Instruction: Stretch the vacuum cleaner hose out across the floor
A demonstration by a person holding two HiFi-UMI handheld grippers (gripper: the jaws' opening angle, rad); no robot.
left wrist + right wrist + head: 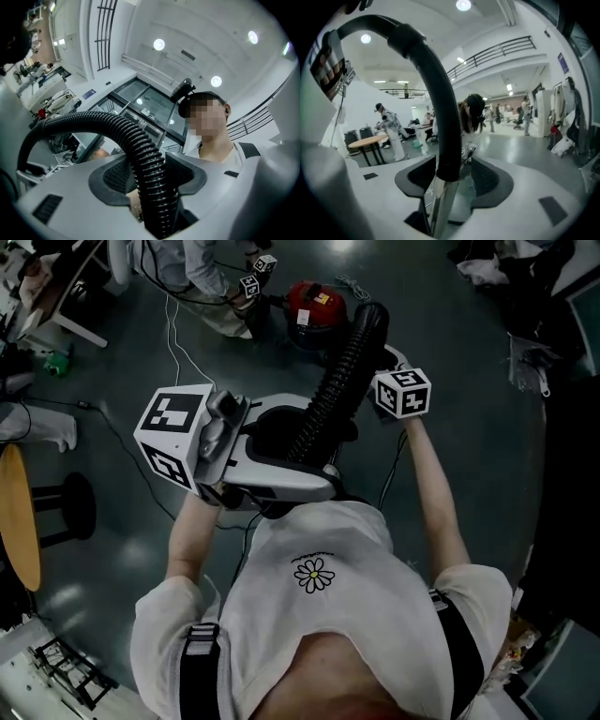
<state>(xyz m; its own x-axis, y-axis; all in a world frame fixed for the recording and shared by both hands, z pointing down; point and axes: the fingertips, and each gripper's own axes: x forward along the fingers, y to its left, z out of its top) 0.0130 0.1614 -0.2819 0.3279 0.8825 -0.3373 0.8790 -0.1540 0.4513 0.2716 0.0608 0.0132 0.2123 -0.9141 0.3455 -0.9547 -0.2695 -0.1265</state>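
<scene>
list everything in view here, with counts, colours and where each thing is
vacuum cleaner: 1, red, on the floor ahead
hose: 1, black ribbed, from near the cleaner down into the left hand-held gripper
wand: 1, black sleeve over metal, between the right hand-held gripper's jaws
round table: 1, wooden, far left
stool: 1, black, beside the table
other person: 1, pale clothes, near the cleaner
left hand-held gripper: 1, white, shut on the hose
right hand-held gripper: 1, white, open round the wand
</scene>
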